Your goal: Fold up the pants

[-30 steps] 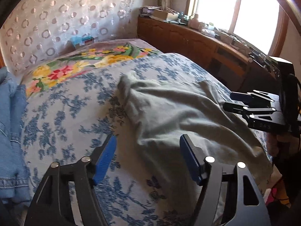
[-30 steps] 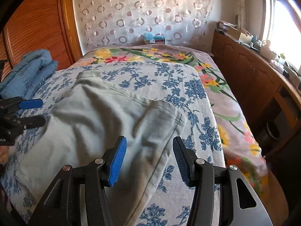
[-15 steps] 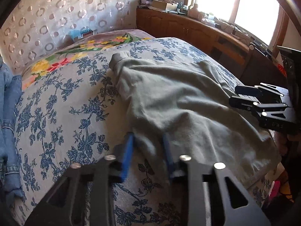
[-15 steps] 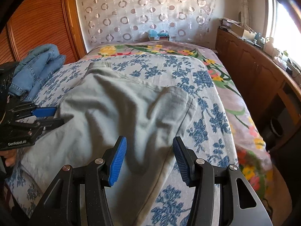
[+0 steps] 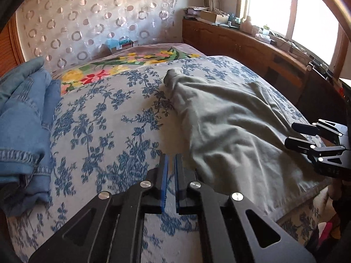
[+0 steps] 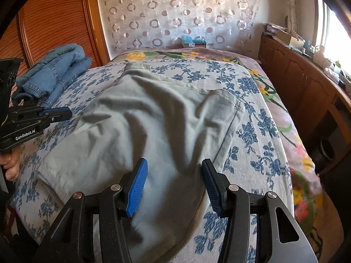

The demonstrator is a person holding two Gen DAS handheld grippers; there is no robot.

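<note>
the grey-green pants (image 5: 230, 127) lie spread and wrinkled on the bed, on top of a white cover with blue flowers (image 5: 105, 118), and one end of them reaches toward the far side of the bed. the left gripper (image 5: 171, 164) is over the blue-flowered cover, just beside the left edge of the pants; its two blue pads are pressed almost together, with only a thin gap, and no cloth shows between them. the right gripper (image 6: 174, 179) hangs above the near part of the pants, with its fingers spread apart, and nothing is pinched between them. a pile of folded blue jeans (image 6: 54, 74) is on the left side of the bed, apart from the pants. a wooden cabinet (image 6: 307, 92) runs along the right side, under a bright window.
</note>
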